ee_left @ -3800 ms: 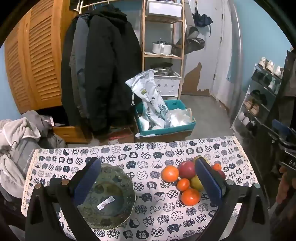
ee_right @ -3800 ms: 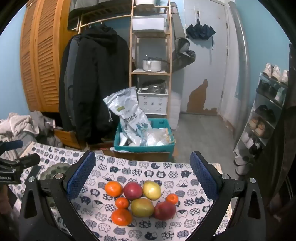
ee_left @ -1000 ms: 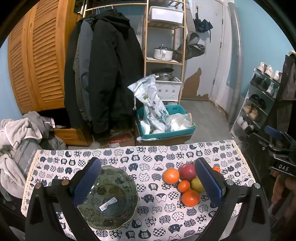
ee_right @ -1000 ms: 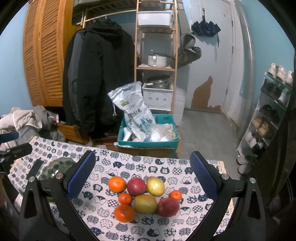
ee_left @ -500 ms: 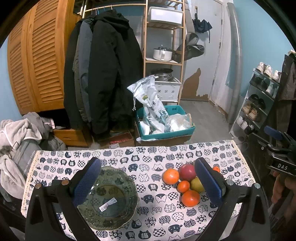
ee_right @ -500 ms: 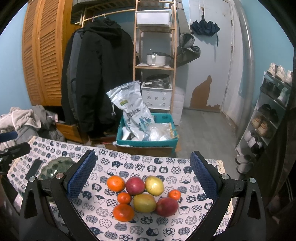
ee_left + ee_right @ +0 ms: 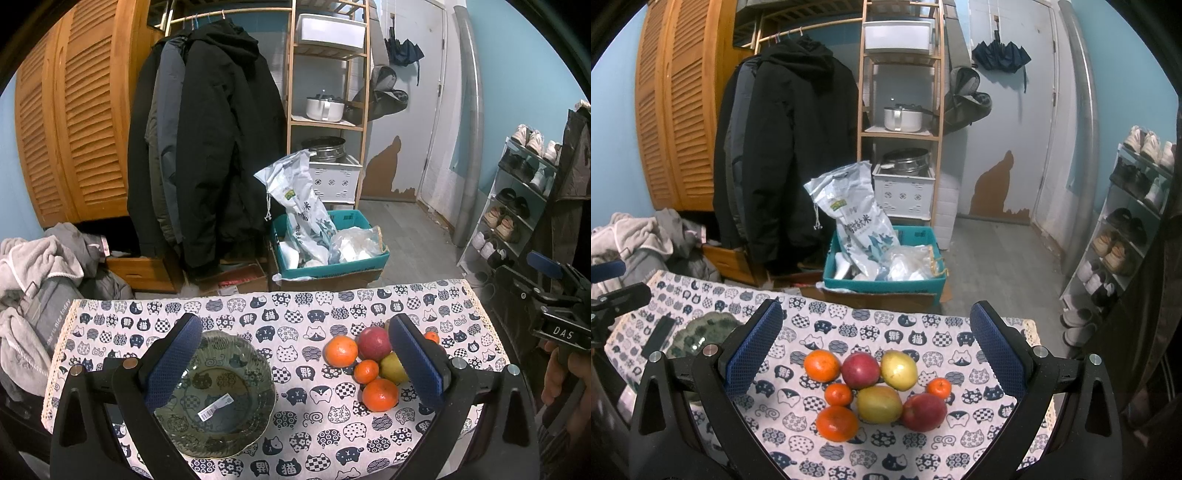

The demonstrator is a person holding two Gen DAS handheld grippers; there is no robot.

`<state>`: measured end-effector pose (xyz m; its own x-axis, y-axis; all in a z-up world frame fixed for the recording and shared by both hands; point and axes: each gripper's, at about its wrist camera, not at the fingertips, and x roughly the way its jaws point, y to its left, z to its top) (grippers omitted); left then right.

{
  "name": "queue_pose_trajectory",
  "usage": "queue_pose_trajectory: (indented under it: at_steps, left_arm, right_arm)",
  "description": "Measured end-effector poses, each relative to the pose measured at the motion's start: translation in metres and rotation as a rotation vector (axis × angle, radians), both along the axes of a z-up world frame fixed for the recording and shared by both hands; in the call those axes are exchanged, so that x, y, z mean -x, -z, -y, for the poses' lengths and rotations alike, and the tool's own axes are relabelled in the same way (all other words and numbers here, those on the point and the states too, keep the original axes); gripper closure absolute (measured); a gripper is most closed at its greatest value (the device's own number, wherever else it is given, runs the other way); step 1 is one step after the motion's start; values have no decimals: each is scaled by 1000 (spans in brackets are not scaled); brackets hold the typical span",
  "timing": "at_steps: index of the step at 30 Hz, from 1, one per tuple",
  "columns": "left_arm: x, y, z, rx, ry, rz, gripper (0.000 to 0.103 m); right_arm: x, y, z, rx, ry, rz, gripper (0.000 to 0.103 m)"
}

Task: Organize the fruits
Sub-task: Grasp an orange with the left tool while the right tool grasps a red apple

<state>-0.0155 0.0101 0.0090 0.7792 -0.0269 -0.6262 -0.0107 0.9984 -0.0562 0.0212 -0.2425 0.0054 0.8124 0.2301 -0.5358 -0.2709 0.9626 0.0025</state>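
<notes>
both my grippers are wide open, holding nothing; left gripper (image 7: 295, 363) over the green bowl (image 7: 216, 395); right gripper (image 7: 873, 345) above the fruit pile (image 7: 877, 391)

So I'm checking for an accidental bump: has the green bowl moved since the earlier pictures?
No. In the left wrist view the green bowl sits on the same cat prints of the tablecloth, left of the fruit pile.

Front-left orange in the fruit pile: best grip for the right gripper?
Take the front-left orange across its widest middle, coming down from above with the open right gripper. Its left and front sides are bare cloth; a yellow-green fruit and a small orange crowd the right and rear, so probably angle the fingers away from them.
</notes>
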Motion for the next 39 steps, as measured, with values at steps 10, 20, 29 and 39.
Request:
queue_pose_trajectory:
  at_steps: [10,20,29,39]
  left_arm:
    - [-3,3,6,-4,15,-12,1]
    - [-31,42,15,-3,47,-120,1]
    - [-62,96,33,-4,72,-259,1]
    - [-94,139,47,5,79,-349,1]
  right_arm:
    - [-3,3,12,6,12,-9,3]
    - [-18,22,20,37,47,-53,3]
    - [-42,67,35,71,90,-179,3]
    - [-79,138,64,41,167,-405,3]
